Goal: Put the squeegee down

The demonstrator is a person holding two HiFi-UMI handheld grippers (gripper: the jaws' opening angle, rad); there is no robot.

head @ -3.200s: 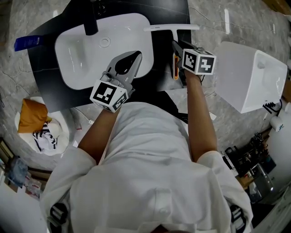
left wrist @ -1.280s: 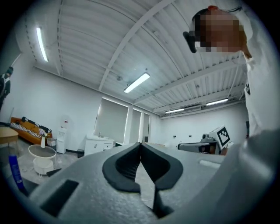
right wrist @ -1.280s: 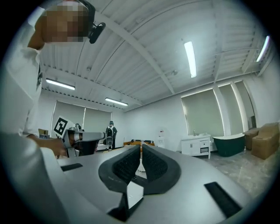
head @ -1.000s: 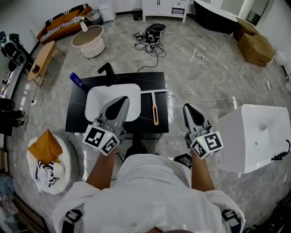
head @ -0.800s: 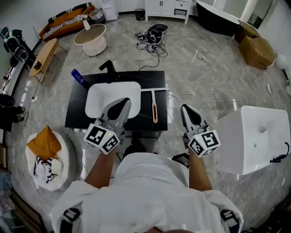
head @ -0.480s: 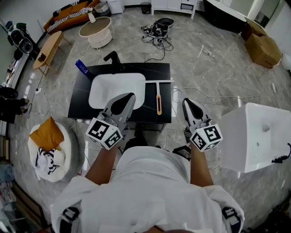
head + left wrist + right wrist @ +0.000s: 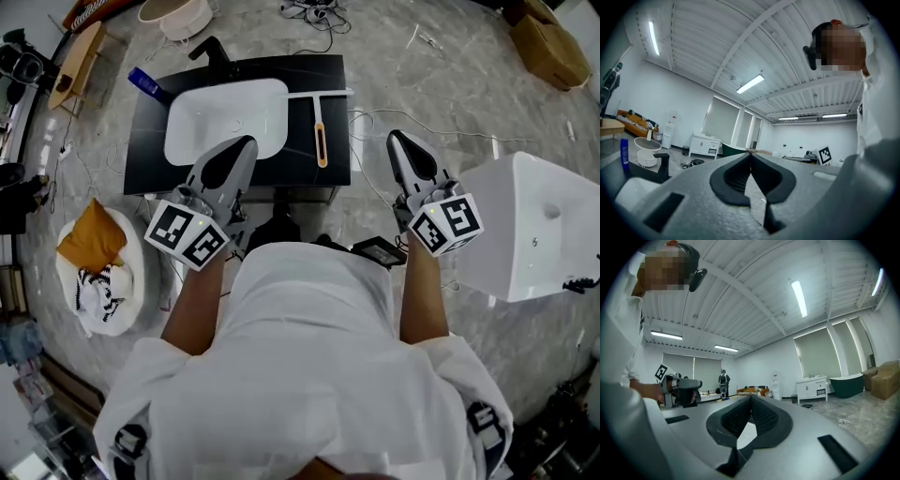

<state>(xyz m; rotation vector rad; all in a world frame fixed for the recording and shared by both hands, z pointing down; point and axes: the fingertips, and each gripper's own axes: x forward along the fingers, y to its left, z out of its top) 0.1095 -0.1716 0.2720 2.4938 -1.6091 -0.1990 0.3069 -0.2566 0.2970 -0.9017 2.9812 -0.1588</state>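
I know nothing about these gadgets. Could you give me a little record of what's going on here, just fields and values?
Setting: black counter with a white basin set in it, on a marble-look floor
Squeegee: lying flat on the counter, right of the basin, orange handle toward the person
Left gripper: fingers together, nothing held, raised over the counter's near edge
Right gripper: fingers together, nothing held, off to the counter's right
Contact with squeegee: none
Task status: squeegee is down
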